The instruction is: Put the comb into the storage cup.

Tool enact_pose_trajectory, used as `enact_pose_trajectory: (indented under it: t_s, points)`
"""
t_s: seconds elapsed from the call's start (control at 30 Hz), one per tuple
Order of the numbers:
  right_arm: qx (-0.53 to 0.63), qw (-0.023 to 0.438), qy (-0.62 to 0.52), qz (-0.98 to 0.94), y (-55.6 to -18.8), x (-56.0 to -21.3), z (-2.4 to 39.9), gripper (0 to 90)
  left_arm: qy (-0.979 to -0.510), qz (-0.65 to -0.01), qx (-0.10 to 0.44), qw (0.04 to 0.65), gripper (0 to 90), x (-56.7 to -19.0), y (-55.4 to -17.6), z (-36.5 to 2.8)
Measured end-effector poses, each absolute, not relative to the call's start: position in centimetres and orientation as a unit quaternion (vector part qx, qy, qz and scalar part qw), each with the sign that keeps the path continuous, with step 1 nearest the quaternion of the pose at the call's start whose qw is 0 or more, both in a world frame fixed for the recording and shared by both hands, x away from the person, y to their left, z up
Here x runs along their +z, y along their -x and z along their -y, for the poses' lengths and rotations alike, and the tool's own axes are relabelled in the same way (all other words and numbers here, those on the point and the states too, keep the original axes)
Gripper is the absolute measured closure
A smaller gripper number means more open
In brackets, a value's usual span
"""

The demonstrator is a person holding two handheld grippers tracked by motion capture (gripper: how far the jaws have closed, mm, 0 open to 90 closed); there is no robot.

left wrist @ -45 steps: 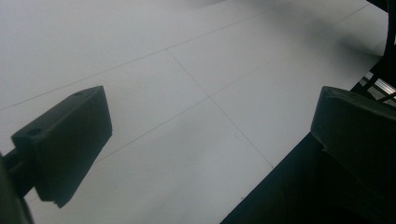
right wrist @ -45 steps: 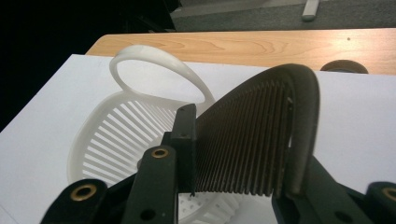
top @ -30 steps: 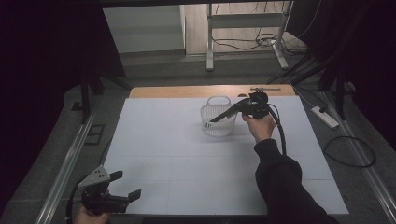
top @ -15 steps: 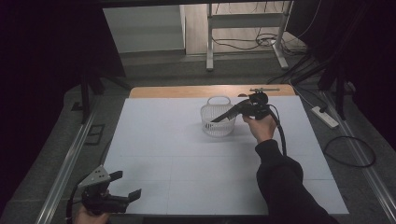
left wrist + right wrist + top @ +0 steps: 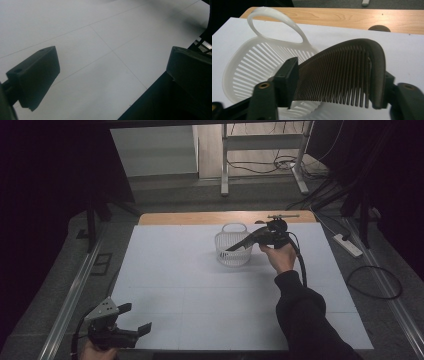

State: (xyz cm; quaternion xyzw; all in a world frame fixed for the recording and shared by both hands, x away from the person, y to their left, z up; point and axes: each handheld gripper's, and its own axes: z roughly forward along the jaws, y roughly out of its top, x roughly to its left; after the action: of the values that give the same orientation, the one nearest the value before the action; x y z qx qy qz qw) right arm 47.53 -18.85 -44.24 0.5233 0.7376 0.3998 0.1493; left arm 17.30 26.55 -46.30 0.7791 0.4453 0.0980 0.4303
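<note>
A white slatted plastic basket (image 5: 231, 256) (image 5: 247, 67) with a loop handle stands at the far middle of the white table. A dark comb (image 5: 239, 244) (image 5: 342, 70) slants from my right gripper (image 5: 255, 238) (image 5: 339, 85) down over the basket's rim. The right jaws have just been opening. The comb lies loose and askew between them, its near end against the right finger (image 5: 409, 100) and its far part behind the left finger (image 5: 287, 77). My left gripper (image 5: 137, 316) (image 5: 112, 75) hovers open and empty over the table's near left corner.
A strip of wooden tabletop (image 5: 200, 218) (image 5: 352, 17) runs behind the white sheet (image 5: 175, 270). A power strip (image 5: 347, 245) and cables lie on the floor to the right. A metal rail (image 5: 75, 290) runs along the table's left side.
The right gripper's jaws stand wider around the comb than before. Both hands, the comb and the basket keep their places.
</note>
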Motion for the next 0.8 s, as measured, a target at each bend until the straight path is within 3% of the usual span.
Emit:
enact_pose_trajectory:
  t_s: [0.13,0.8]
  points:
    - [0.4,0.143,-0.526,-0.736,-47.4,-44.0,18.9,26.6,-0.779,-0.445,0.098,0.43,0.0,-46.3,-17.3,-26.5]
    - [0.363,0.146,-0.475,-0.788,-45.7,-43.2,18.6,6.5,-0.778,-0.447,0.097,0.431,0.0,-46.3,-17.3,-26.6]
